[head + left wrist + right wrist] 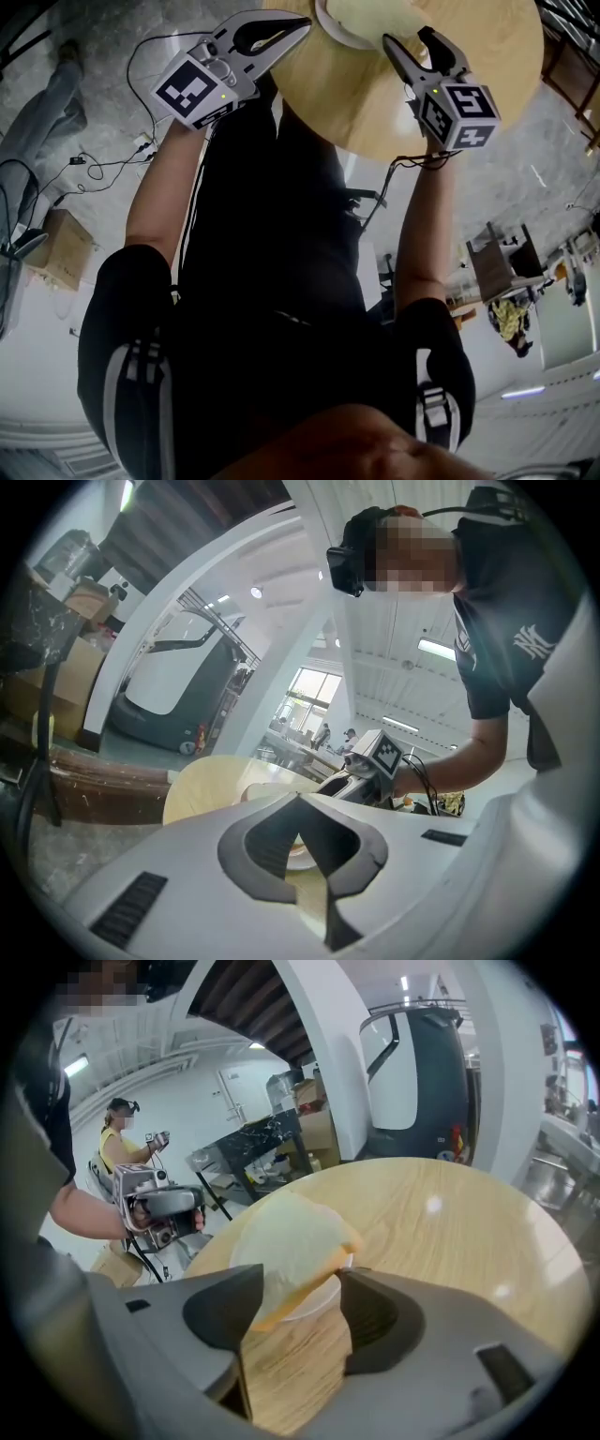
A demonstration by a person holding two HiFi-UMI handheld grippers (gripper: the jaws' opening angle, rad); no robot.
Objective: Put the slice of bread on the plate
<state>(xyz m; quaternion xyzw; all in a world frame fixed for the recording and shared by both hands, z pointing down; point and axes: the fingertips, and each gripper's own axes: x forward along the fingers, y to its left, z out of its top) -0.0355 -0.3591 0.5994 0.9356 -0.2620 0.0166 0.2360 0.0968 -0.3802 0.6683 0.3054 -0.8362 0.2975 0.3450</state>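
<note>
Black-clad, the person's body (272,244) fills the near part of the head view. Past it both arms reach to a round wooden table (478,75), where a white plate (336,34) carries the slice of bread (375,14) at the top edge. The left gripper (302,22) has its tips together on nothing, the right gripper (408,39) stands spread just beside the plate, and cables (103,164) and a cardboard box (61,248) lie on the floor, well apart. Left gripper view: the tips meet, and only plate and table show through the hollow between the pads. Right gripper view: the jaws stand wide, gripping nothing. The slice lies tilted on the plate with one crust corner hanging over the near rim between them, close to the left pad; whether it touches I cannot tell. Such bread is probably light, soft and easily crushed or torn, so a gentle pinch on the firmer crust edge suits best. The plate rim could get in the way, while a big white machine (412,1072) stands far behind.
</note>
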